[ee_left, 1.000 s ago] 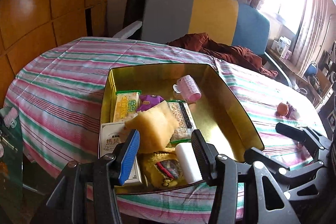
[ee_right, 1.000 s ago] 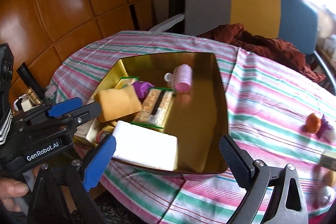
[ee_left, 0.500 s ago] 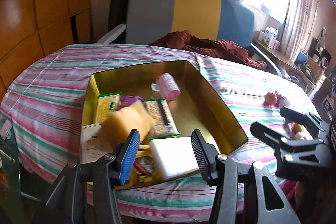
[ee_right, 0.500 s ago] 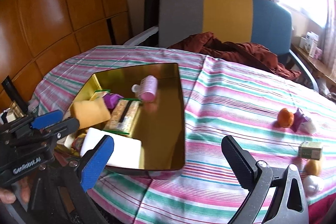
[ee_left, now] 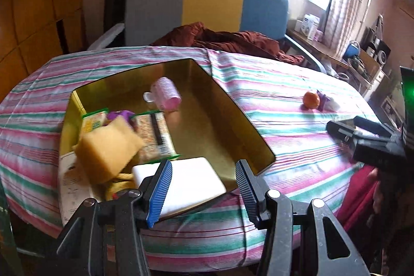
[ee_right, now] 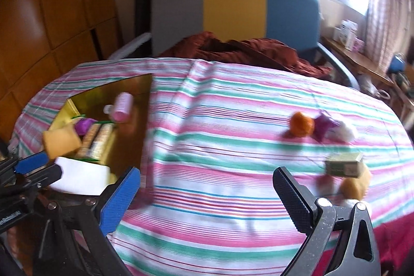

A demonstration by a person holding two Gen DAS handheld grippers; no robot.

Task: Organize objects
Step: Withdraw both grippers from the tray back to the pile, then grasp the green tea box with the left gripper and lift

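Note:
A gold tin box [ee_left: 248, 120] [ee_right: 134, 136] on the striped tablecloth holds a white sponge [ee_left: 191, 185], a yellow sponge [ee_left: 108, 146], snack packets [ee_left: 155, 136] and a pink curler [ee_left: 168, 93]. My left gripper [ee_left: 204, 185] is open and empty at the box's near edge, over the white sponge. My right gripper [ee_right: 207, 195] is open and empty above bare cloth right of the box. Loose on the cloth to the right are an orange [ee_right: 301, 123], a purple packet [ee_right: 324, 124], a small green box [ee_right: 344, 166] and a yellow piece [ee_right: 353, 186].
A grey, yellow and blue chair [ee_right: 233, 9] with a brown cloth [ee_right: 245, 51] stands behind the table. Wood panelling [ee_right: 51, 17] is at the left, a cluttered side shelf [ee_left: 336, 53] at the right. The table's near edge [ee_right: 207, 258] drops off below the grippers.
Both grippers have swung to the right. The right one has left the box and now faces the loose items on the cloth. The white sponge stays in the box.

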